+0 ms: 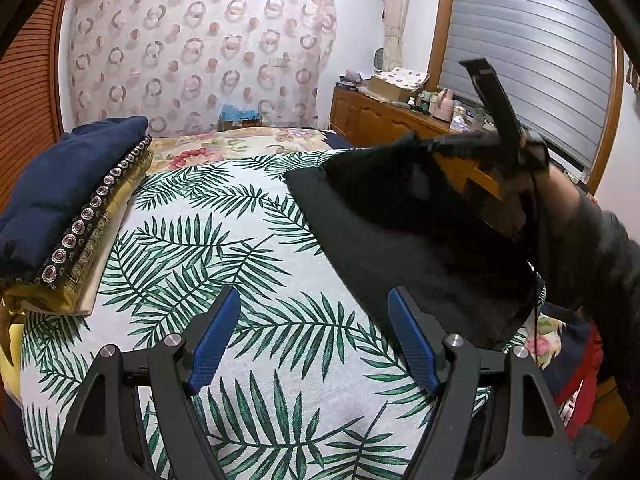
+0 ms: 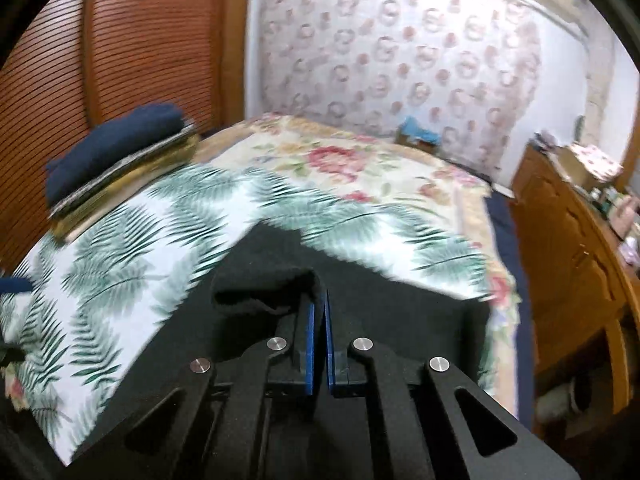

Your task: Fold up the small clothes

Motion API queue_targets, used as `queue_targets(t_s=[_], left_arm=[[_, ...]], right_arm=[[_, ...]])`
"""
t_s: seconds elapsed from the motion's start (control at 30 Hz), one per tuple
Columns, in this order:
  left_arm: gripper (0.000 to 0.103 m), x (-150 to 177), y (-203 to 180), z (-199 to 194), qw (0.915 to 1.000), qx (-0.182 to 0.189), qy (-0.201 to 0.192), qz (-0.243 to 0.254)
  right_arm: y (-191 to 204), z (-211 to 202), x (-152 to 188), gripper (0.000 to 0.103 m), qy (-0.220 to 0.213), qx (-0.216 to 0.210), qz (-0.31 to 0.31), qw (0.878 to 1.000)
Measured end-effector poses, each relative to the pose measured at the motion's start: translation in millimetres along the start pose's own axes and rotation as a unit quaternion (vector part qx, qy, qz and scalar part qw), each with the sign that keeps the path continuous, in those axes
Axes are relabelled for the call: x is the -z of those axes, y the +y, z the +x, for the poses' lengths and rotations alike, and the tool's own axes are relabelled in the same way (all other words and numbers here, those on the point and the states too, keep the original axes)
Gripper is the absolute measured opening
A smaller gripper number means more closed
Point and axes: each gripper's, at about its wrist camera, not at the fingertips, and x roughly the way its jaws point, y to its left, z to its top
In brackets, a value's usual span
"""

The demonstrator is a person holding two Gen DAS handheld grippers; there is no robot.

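Both grippers differ: my right fingers (image 2: pixel 318 304) pinch the black cloth's (image 1: pixel 400 232) lifted far edge, while my left fingers (image 1: pixel 216 344), spread and empty, hover left of it over the bed (image 1: pixel 248 248).

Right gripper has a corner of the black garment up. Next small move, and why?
Probably carry the right gripper across toward the garment's near edge to lay the fold. It is shut on a raised corner of the black garment, while the rest lies flat on the leaf-print cloth. The left gripper is open and holds nothing, beside that edge.
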Motion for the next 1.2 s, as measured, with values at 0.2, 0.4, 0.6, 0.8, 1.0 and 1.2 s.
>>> queue_targets(t_s=[0.2, 0.4, 0.6, 0.8, 1.0, 1.2], left_arm=[[0.077, 2.1, -1.4, 3.4, 1.0000, 0.003, 0.004, -0.001], [0.077, 4.3, -2.6, 8.3, 0.9999, 0.006, 0.009, -0.001], [0.077, 5.2, -8.1, 13.7, 0.9998, 0.009, 0.015, 0.001], [0.077, 10.1, -16.0, 30.2, 0.9993, 0.021, 0.031, -0.002], [0.077, 19.2, -23.0, 39.4, 0.9985, 0.028, 0.048, 0.001], [0.077, 18.7, -22.6, 37.4, 0.9986, 0.025, 0.046, 0.000]], right_arm=[[-83.9, 9.4, -17.7, 0.010, 0.027, 0.120, 0.103, 0.987], [-105.8, 2.2, 1.9, 0.027, 0.025, 0.090, 0.152, 0.984], [-94.4, 20.0, 13.2, 0.027, 0.055, 0.020, 0.124, 0.991], [-107.2, 42.9, 8.5, 0.042, 0.089, -0.004, 0.102, 0.991], [-120.0, 52.9, 12.7, 0.047, 0.121, 0.010, 0.122, 0.985], [-112.0, 41.5, 15.0, 0.010, 0.090, -0.006, 0.092, 0.992]])
